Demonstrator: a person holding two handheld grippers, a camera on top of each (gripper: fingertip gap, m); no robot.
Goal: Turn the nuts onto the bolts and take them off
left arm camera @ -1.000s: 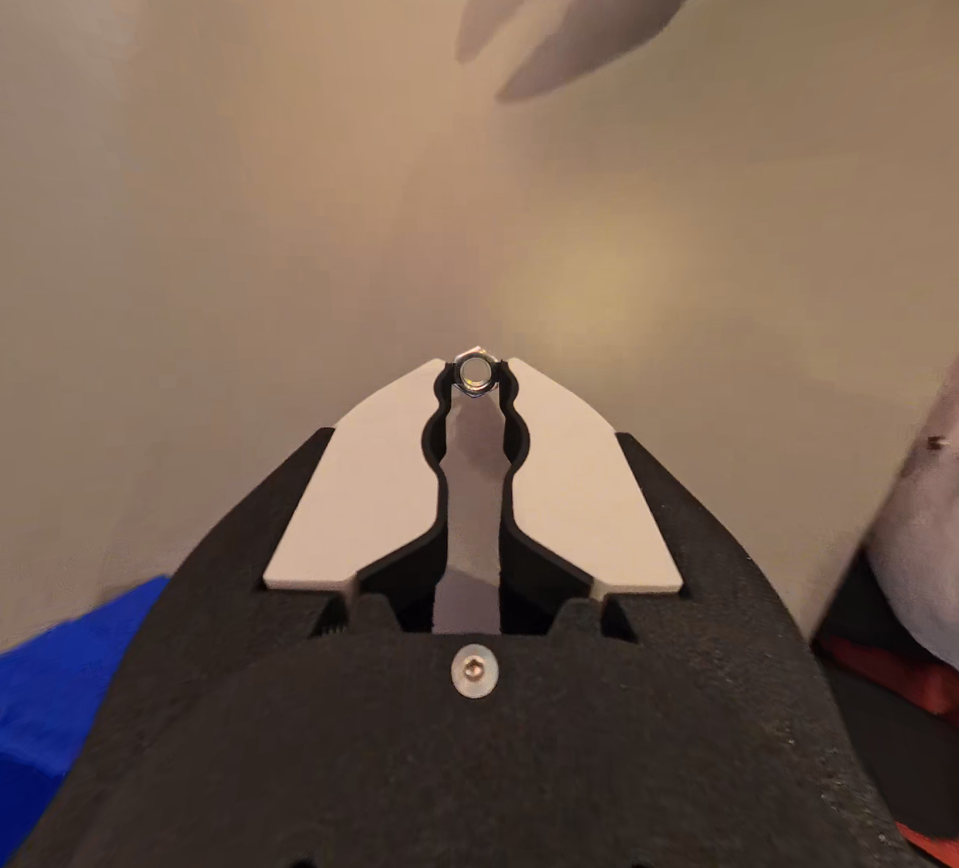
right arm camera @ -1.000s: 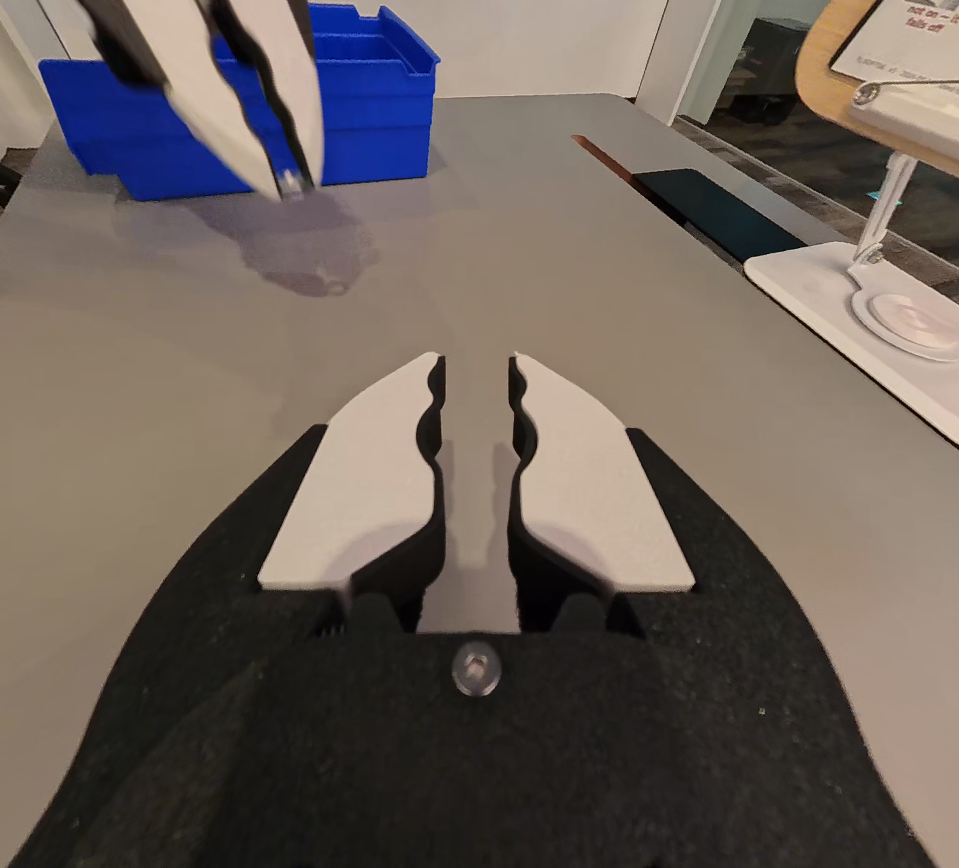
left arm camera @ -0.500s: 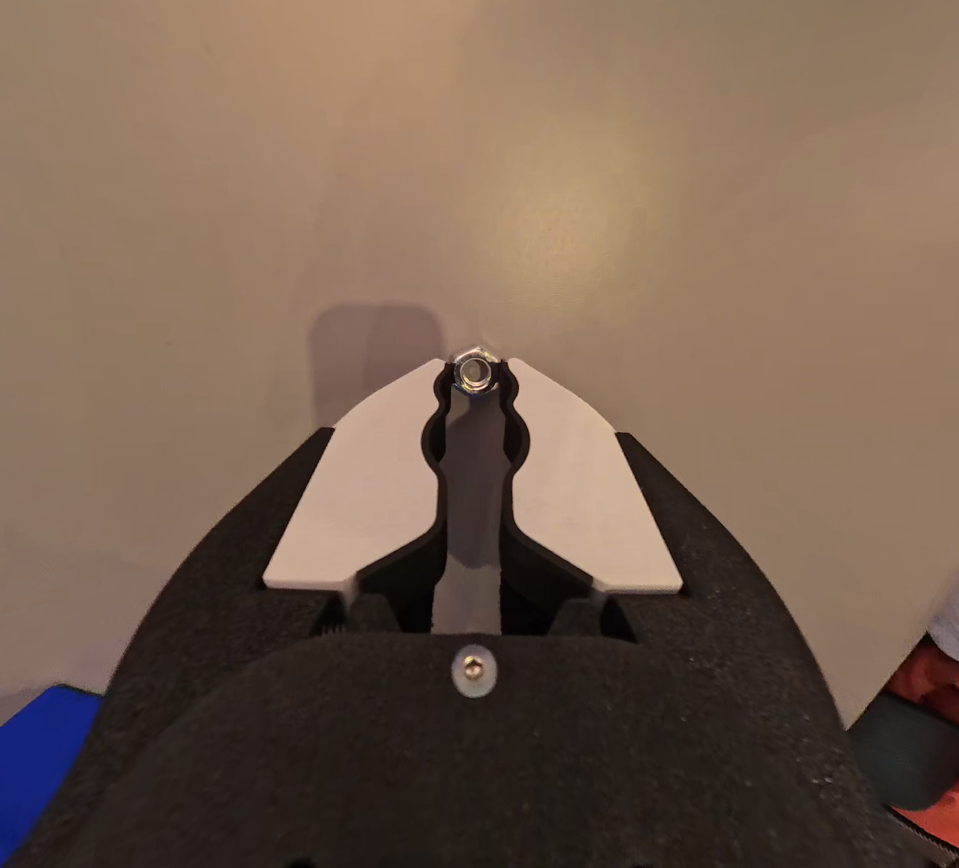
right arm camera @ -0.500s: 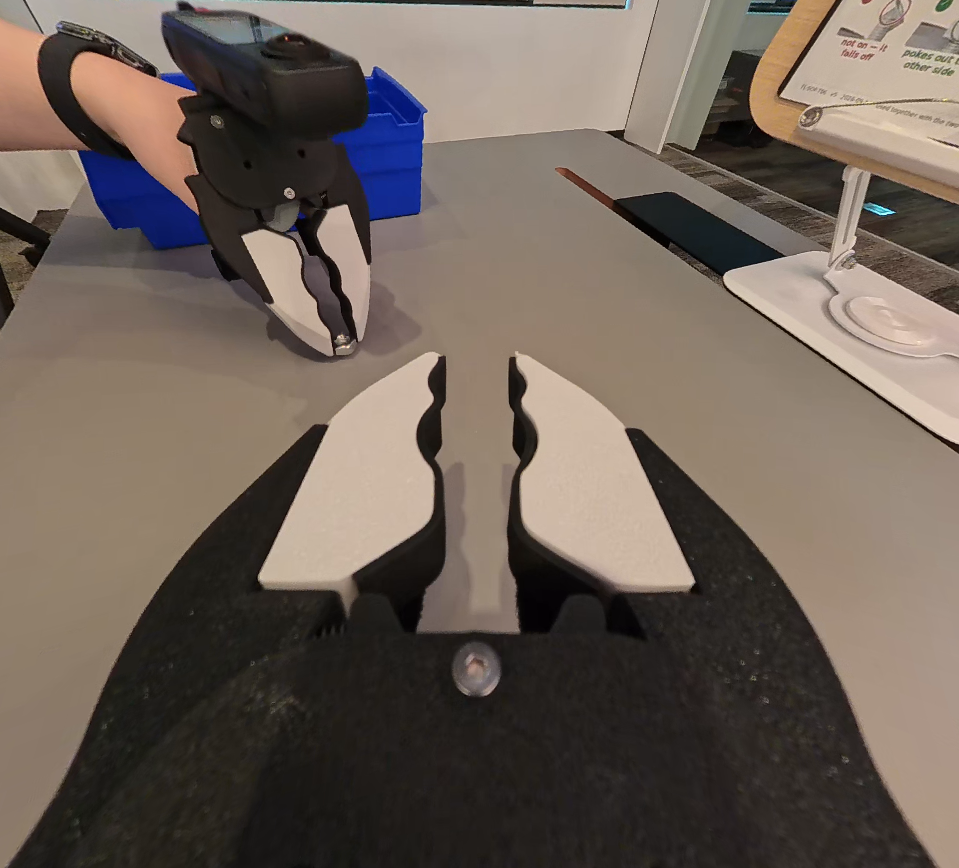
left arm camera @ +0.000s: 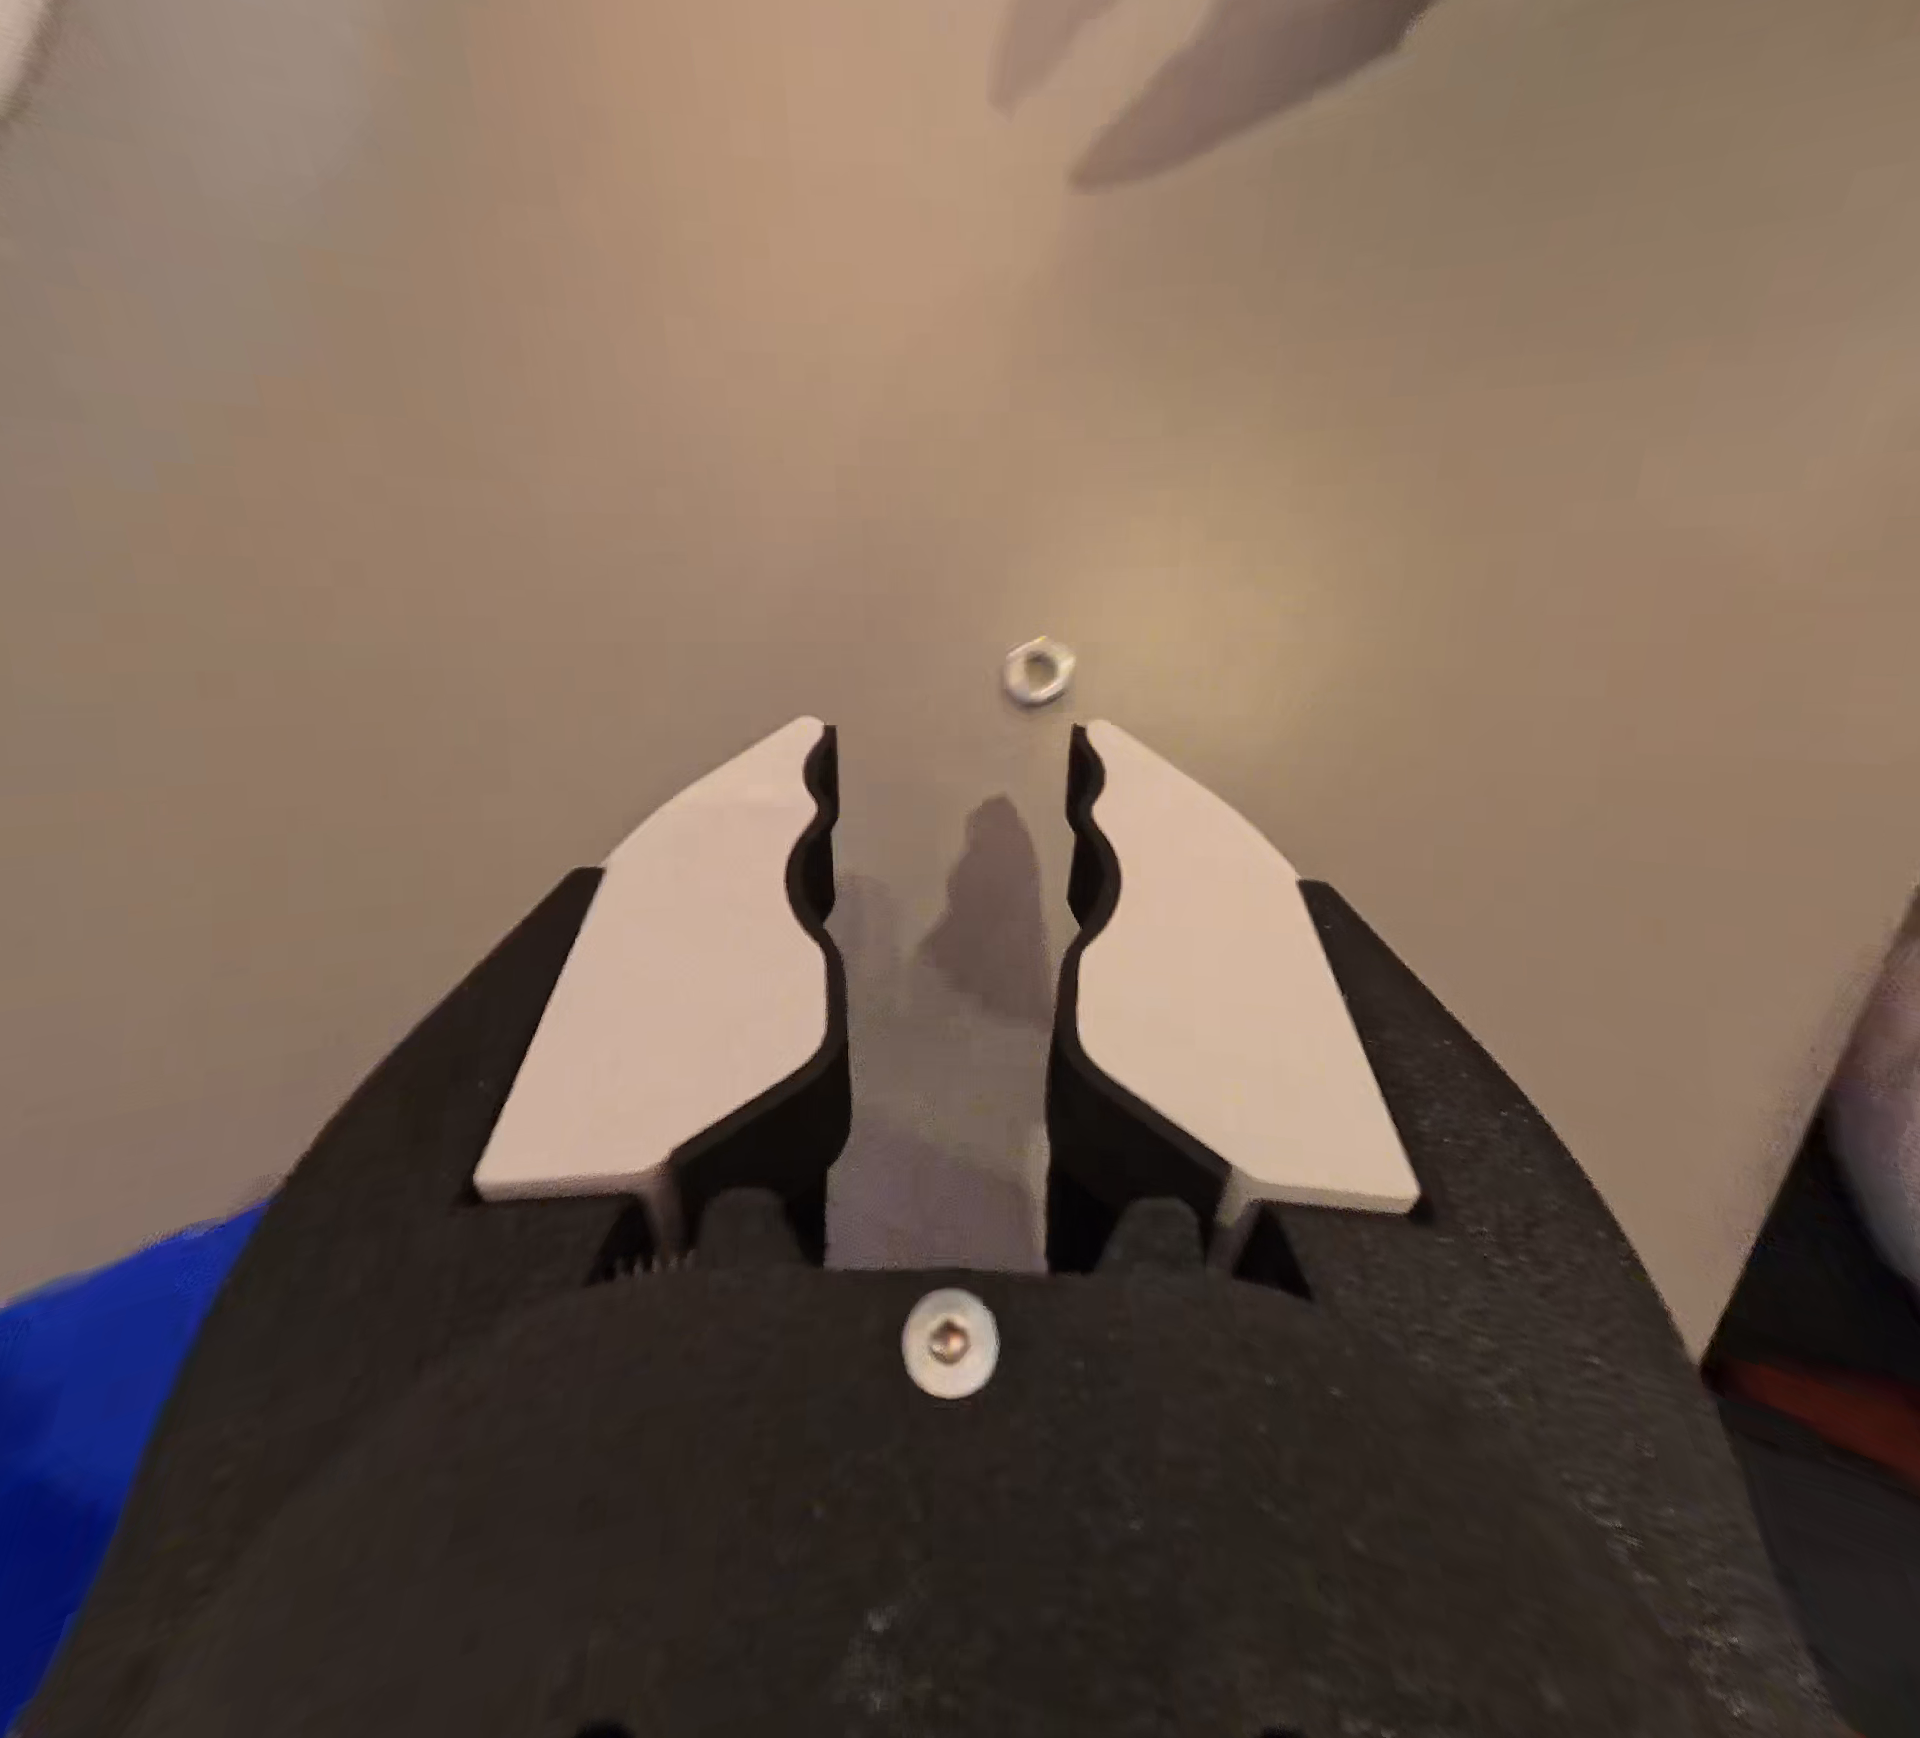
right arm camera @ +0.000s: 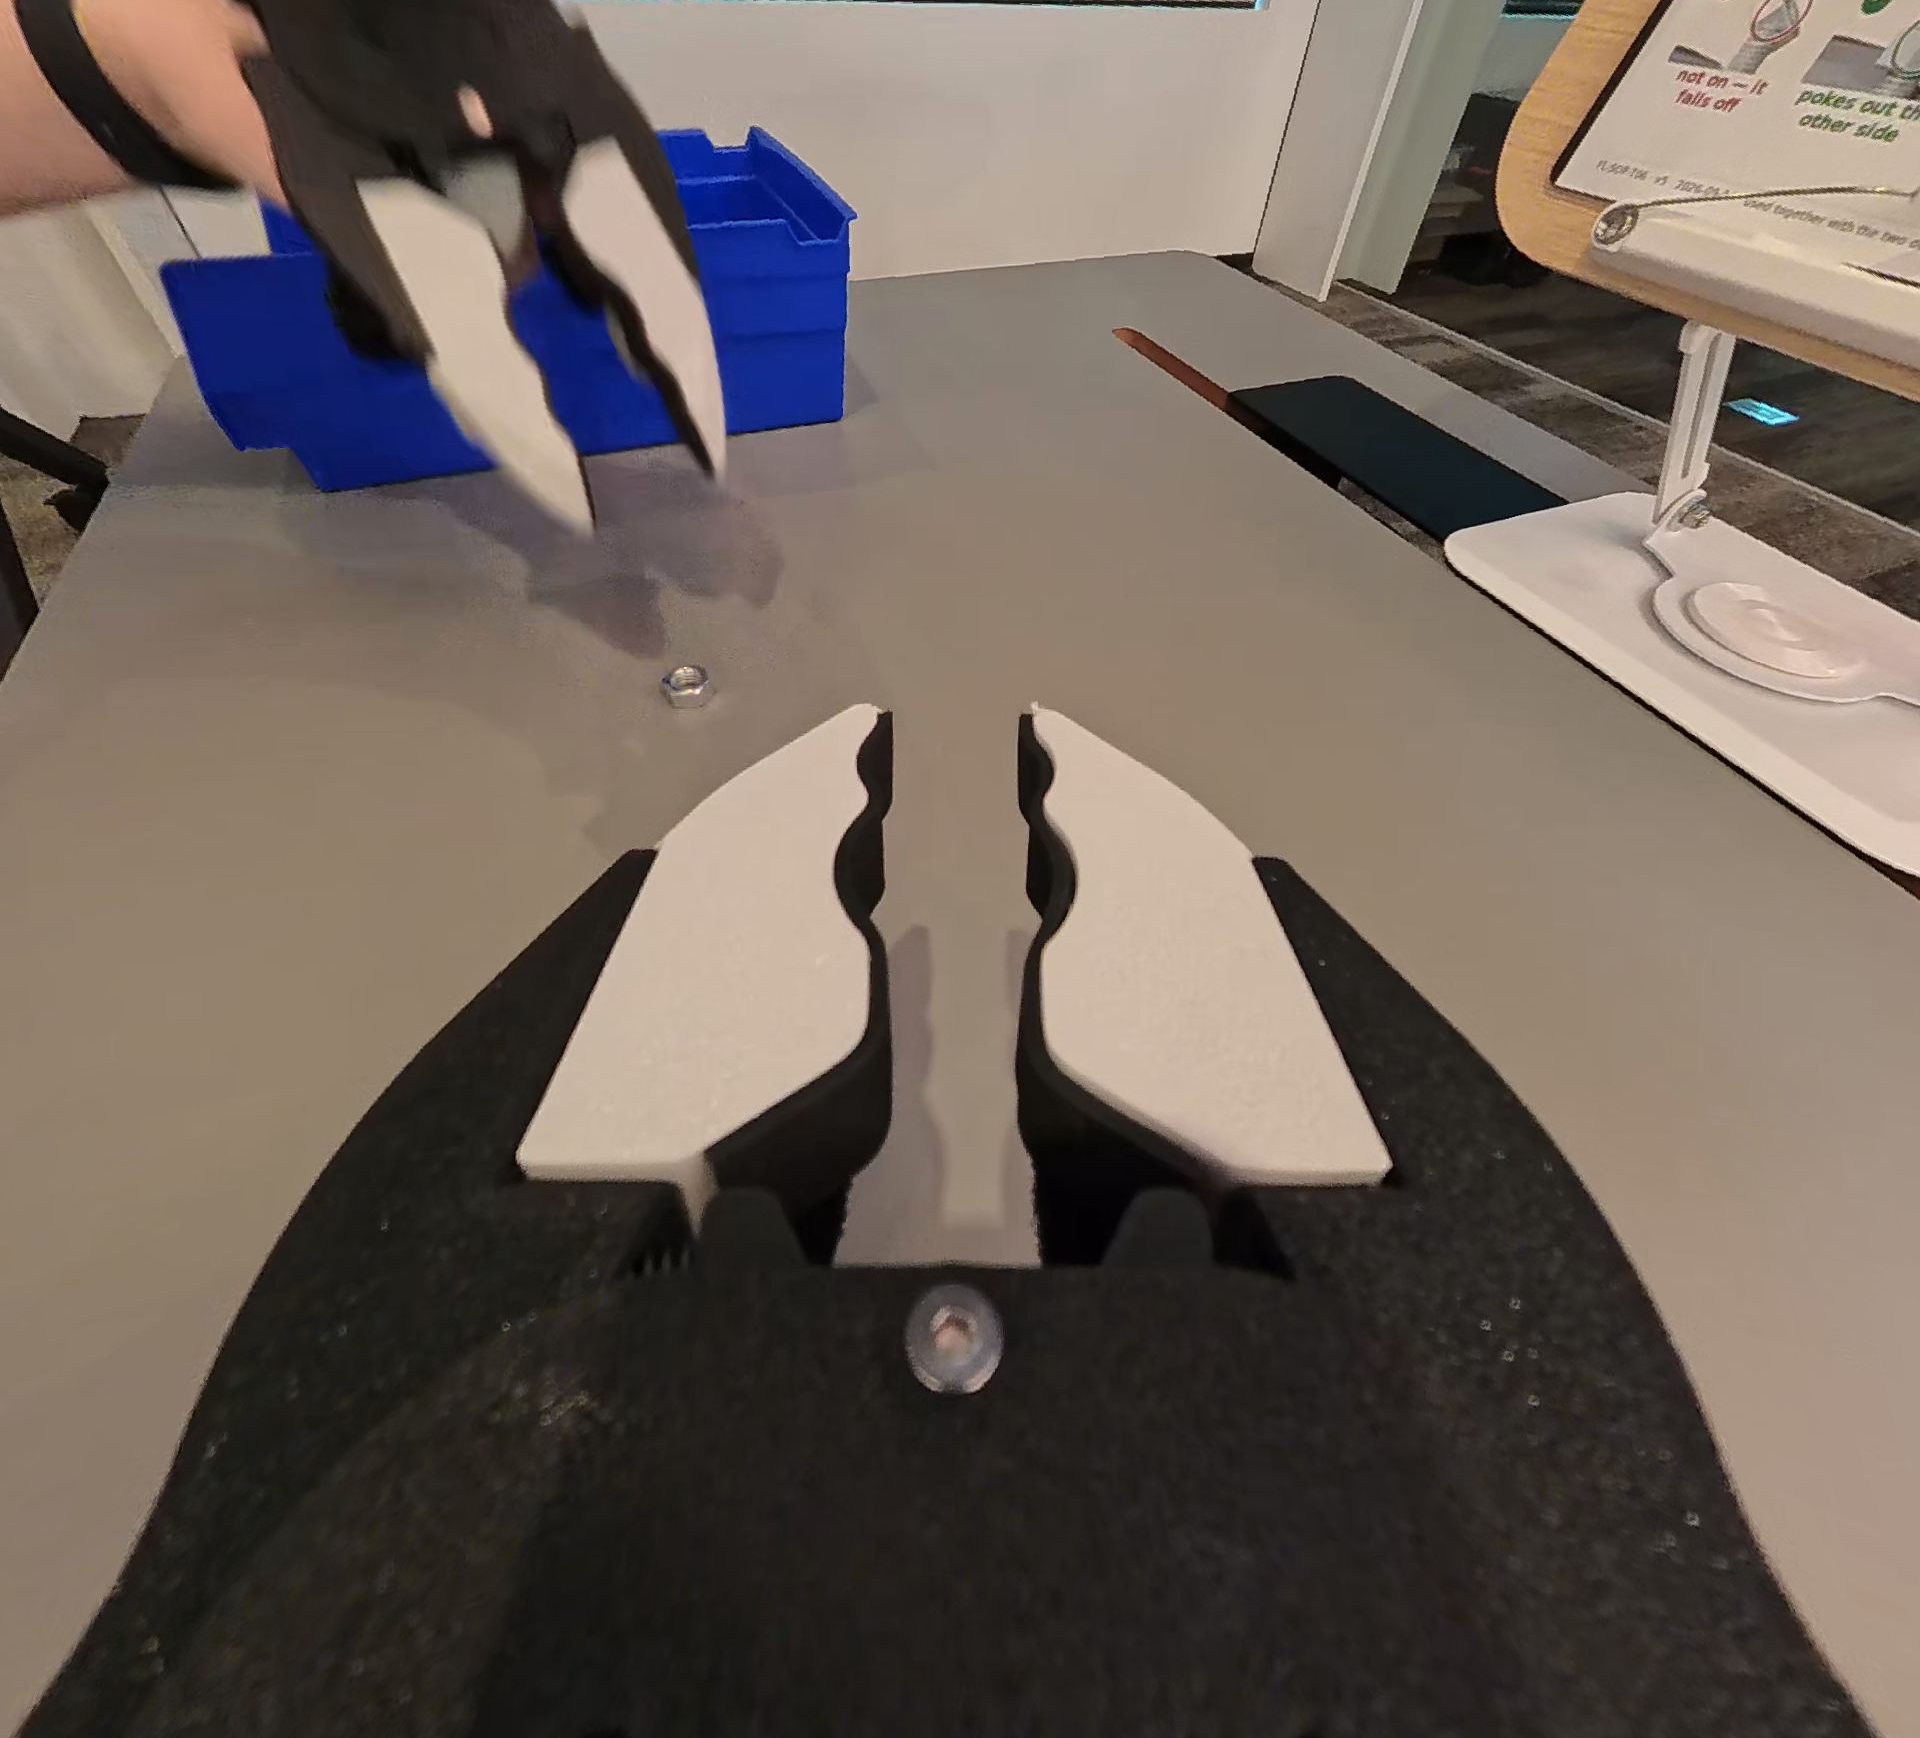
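Note:
A small silver hex nut [left arm camera: 1036, 673] lies flat on the grey table [left arm camera: 520, 441], just beyond my left gripper [left arm camera: 948, 730]. That gripper is open and empty, lifted above the table. In the right wrist view the same nut [right arm camera: 687, 686] lies on the table [right arm camera: 1143, 545] left of my right gripper [right arm camera: 956, 712], below the raised, blurred left gripper [right arm camera: 644, 483]. My right gripper is open with nothing between its pads. No bolt is in view.
A blue bin [right arm camera: 769, 286] stands at the table's far left. A white stand base [right arm camera: 1714, 639] holding an instruction board [right arm camera: 1714, 47] sits at the right. A dark pad [right arm camera: 1382, 452] lies at the far right edge. A person's hand [right arm camera: 114, 78] holds the left gripper.
My left gripper held the nut at its fingertips down at the table, then opened, left the nut lying there and rose. My right gripper stayed in place, still open.

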